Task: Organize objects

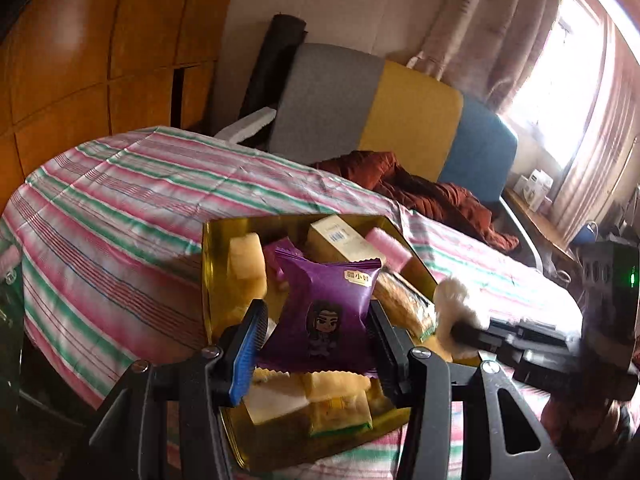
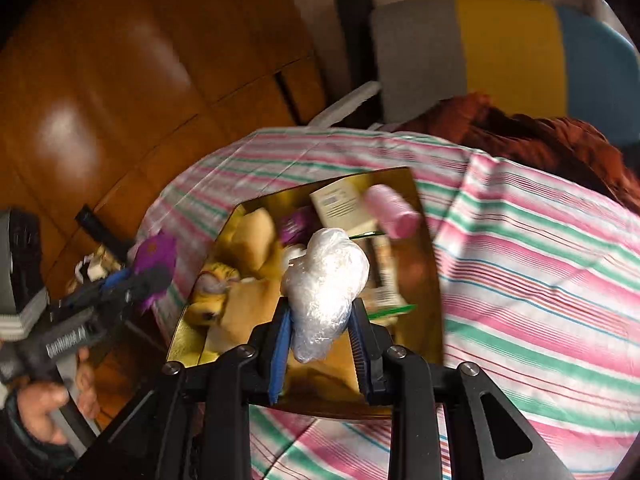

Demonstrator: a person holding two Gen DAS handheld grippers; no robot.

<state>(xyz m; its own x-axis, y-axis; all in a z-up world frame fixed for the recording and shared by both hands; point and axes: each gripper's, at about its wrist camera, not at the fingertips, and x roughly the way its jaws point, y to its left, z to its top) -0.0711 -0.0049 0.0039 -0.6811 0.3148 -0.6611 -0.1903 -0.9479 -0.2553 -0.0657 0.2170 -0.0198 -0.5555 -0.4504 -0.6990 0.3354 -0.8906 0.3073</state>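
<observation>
Nearby, a red blanket [image 1: 432, 196] lies beyond the gold tray [image 1: 216, 240].

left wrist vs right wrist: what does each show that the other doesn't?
Left wrist only: window with curtains, side desk, the cartoon print on the purple snack packet in the left tongs.
Right wrist only: the person's hand on the left tool's handle, a striped plush toy in the box.
Both: gold box, pink roll, striped cloth, clear-wrapped white bundle in the right tongs.

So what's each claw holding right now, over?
Left gripper clamped on purple snack packet. Right gripper clamped on clear plastic bundle. Both above gold tray; nothing blocking.
</observation>
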